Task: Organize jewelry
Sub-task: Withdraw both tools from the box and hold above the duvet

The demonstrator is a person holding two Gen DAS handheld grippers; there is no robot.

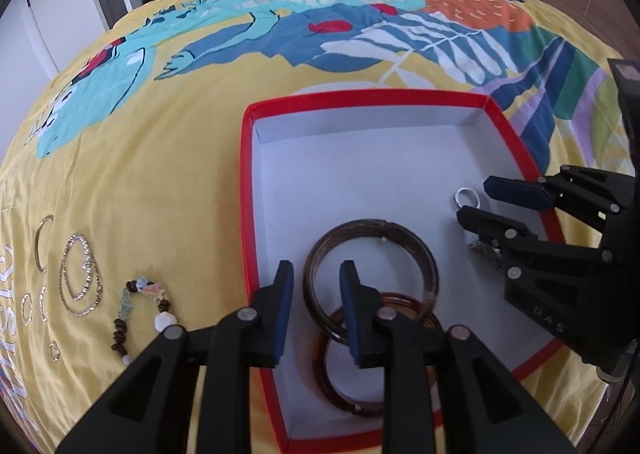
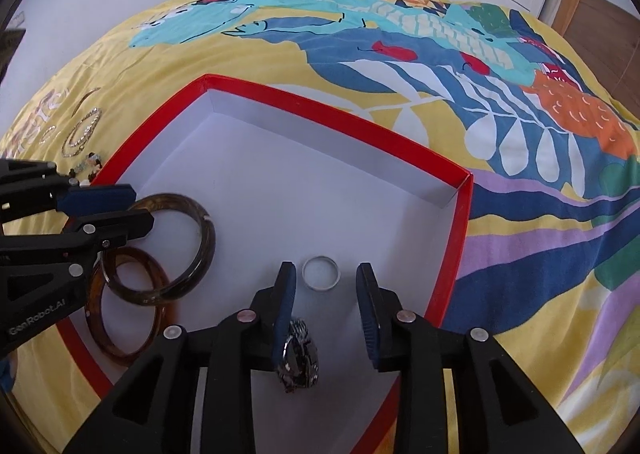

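Both tools, left [image 1: 316, 306] and right [image 2: 326, 294], hang with fingers apart over the box [image 2: 460, 230]. Inside lies the ring [image 2: 321, 273]: light, hard, probably slippery; pinch across its band.

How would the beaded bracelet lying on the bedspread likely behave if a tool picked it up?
The beaded bracelet lies in an uneven loop of mixed beads, so it probably hangs floppy when lifted. It looks light. Pushed across the soft bedspread, it would likely bunch rather than roll.
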